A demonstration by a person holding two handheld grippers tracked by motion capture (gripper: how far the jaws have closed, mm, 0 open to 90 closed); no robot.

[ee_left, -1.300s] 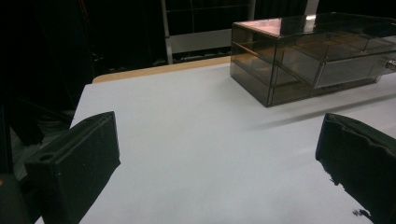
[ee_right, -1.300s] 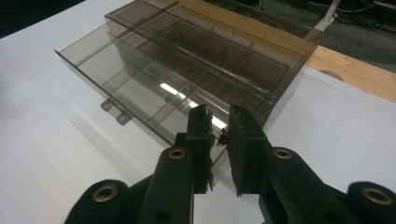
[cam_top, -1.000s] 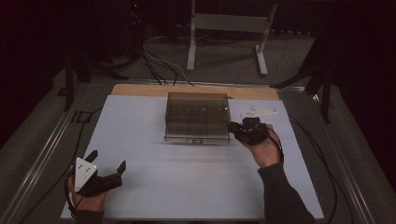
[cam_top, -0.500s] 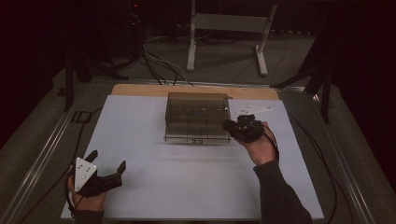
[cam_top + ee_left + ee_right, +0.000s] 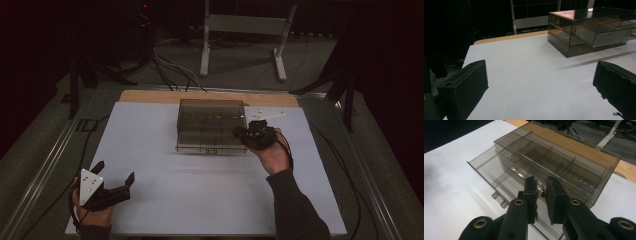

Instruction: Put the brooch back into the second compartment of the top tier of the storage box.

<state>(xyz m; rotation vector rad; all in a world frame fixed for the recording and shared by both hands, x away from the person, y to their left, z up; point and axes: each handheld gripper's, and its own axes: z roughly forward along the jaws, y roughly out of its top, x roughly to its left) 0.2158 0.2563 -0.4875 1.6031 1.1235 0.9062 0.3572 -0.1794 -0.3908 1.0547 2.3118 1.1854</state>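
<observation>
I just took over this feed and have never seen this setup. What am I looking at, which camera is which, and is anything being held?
A person holds a hand gripper in each hand. The high view looks down on a white table. The other two cameras ride on the grippers. A smoky clear drawer box sits on the table, its lower drawer pulled partly out. The left gripper rests open near the table's front left corner, holding nothing. The right gripper is over the drawer, jaws nearly together around a small brownish item too small to identify.
</observation>
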